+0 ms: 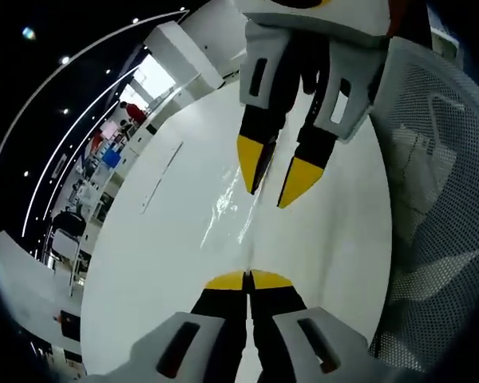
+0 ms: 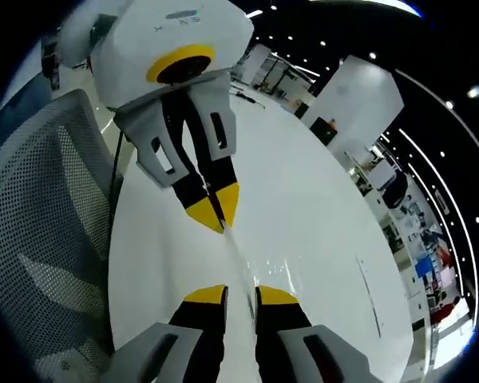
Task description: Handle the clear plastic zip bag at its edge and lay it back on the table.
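white table [image 1: 168, 239] | grey mesh chair [image 2: 40, 207] | dark ceiling, spotlights [image 2: 473, 92]

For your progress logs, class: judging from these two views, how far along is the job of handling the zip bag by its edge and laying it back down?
Done: the left gripper is shut on the clear bag edge. In hand: the bag is stretched between it and the right gripper, whose jaws look slightly apart around the opposite edge. Left: laying the bag flat on the white table and letting go.

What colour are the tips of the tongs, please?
Yellow tips on black fingers; clearest in the left gripper view.
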A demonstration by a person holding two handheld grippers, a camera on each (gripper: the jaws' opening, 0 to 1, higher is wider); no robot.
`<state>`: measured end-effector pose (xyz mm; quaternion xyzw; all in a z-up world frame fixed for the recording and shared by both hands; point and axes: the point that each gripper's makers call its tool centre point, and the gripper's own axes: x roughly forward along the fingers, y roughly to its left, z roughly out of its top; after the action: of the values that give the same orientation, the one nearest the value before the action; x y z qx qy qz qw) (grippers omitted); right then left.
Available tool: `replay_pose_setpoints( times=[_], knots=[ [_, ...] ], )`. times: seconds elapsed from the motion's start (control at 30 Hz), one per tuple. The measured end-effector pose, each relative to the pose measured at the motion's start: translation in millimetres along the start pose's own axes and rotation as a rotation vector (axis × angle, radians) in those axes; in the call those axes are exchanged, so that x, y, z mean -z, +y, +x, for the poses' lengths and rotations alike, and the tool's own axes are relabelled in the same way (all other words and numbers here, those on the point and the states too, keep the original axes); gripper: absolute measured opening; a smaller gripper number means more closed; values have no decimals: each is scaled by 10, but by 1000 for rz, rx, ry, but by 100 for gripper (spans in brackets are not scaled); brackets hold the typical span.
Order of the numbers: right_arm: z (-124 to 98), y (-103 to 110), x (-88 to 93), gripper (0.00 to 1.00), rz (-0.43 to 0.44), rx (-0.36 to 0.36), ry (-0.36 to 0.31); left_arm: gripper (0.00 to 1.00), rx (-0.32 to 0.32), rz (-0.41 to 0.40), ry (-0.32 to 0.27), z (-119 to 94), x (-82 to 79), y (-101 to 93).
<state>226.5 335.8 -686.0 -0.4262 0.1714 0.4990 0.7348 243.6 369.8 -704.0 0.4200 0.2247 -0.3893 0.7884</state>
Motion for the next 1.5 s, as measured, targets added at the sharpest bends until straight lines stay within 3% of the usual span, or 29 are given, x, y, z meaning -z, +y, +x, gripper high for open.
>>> replay_pose_setpoints(
  times=[0.2,0.7,1.5],
  knots=[
    [55,36,-161,10,-57,-23,-19,0,17,33,-12,-1,-46,-40],
    [189,118,-246,4,-121,-80,-29,0,39,67,-29,-54,-63,-84],
    [235,162,-205,0,-158,-84,12,0,57,80,-18,-43,-76,-113]
  ],
)
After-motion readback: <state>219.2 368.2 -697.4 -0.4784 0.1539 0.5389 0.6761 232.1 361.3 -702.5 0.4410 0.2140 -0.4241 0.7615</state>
